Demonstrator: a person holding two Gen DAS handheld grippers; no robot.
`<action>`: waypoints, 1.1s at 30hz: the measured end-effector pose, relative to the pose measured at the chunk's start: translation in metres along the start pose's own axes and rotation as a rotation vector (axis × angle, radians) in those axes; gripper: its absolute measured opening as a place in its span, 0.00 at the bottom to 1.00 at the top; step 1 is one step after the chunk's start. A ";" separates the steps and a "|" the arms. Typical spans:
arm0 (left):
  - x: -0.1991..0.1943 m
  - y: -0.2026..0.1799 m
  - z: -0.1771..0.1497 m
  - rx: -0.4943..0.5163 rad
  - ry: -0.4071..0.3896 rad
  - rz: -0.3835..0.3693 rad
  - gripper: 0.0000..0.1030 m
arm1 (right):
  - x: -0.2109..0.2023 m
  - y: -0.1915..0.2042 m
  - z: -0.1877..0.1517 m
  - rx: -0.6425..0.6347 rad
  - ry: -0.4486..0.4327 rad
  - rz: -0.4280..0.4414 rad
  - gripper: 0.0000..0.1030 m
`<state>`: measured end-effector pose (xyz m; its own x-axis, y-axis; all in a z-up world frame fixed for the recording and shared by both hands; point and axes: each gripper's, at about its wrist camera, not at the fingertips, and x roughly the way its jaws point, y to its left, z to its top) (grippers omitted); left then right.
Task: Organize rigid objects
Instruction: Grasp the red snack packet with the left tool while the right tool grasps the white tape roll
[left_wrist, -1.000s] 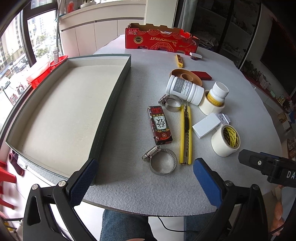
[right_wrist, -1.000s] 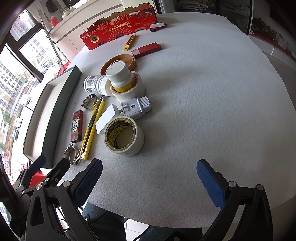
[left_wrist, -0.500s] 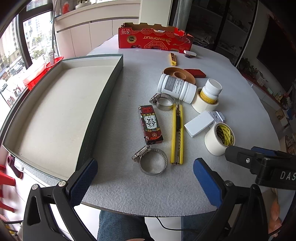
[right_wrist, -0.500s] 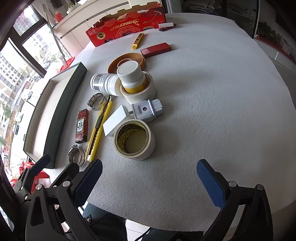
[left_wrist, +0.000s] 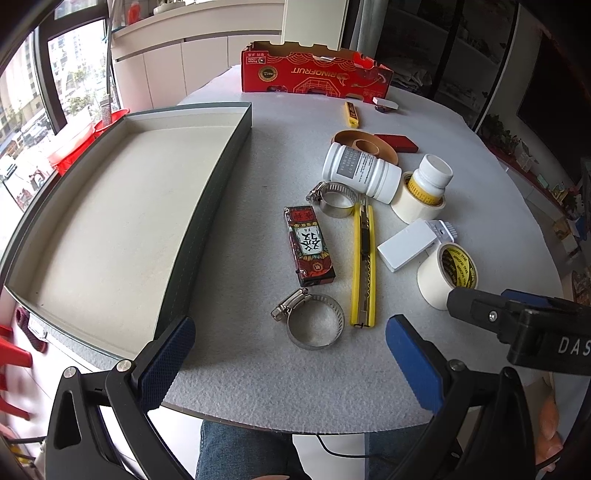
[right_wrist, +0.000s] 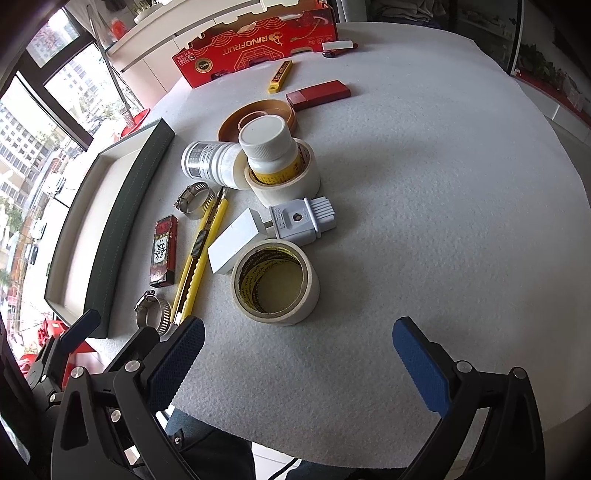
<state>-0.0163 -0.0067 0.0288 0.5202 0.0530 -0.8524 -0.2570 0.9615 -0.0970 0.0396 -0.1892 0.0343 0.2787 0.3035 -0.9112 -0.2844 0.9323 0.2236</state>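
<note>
My left gripper (left_wrist: 290, 363) is open and empty, just short of a metal hose clamp (left_wrist: 314, 319) near the table's front edge. Beyond it lie a red patterned box (left_wrist: 309, 245), a yellow utility knife (left_wrist: 364, 262) and a second hose clamp (left_wrist: 334, 194). My right gripper (right_wrist: 295, 360) is open and empty, just short of a roll of masking tape (right_wrist: 275, 282). Behind the roll are a white block (right_wrist: 236, 240), a grey plug (right_wrist: 301, 221), a small bottle standing in a tape roll (right_wrist: 267, 146) and a white bottle on its side (right_wrist: 212, 162).
A large shallow tray (left_wrist: 207, 221) with a dark rim lies at the left. A red cardboard box (left_wrist: 314, 75) stands at the back. A brown tape roll (right_wrist: 258, 118), a red case (right_wrist: 317, 94) and a small yellow cutter (right_wrist: 280, 75) lie farther back.
Both grippers have moved forward toward the objects. The hose clamp and the tape roll now sit closer to the fingertips. Nothing on the table has moved.
</note>
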 end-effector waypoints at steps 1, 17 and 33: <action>0.001 0.000 0.000 0.000 0.001 0.000 1.00 | 0.001 0.000 0.000 0.000 0.001 -0.002 1.00; 0.022 -0.009 -0.002 0.047 0.033 0.036 1.00 | 0.036 0.001 0.021 -0.058 -0.017 -0.180 1.00; 0.026 -0.013 0.032 0.032 -0.011 -0.023 1.00 | 0.028 -0.039 0.016 -0.015 -0.068 -0.246 1.00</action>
<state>0.0268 -0.0089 0.0239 0.5347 0.0339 -0.8444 -0.2188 0.9707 -0.0996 0.0729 -0.2141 0.0057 0.4018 0.0809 -0.9122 -0.2137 0.9769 -0.0075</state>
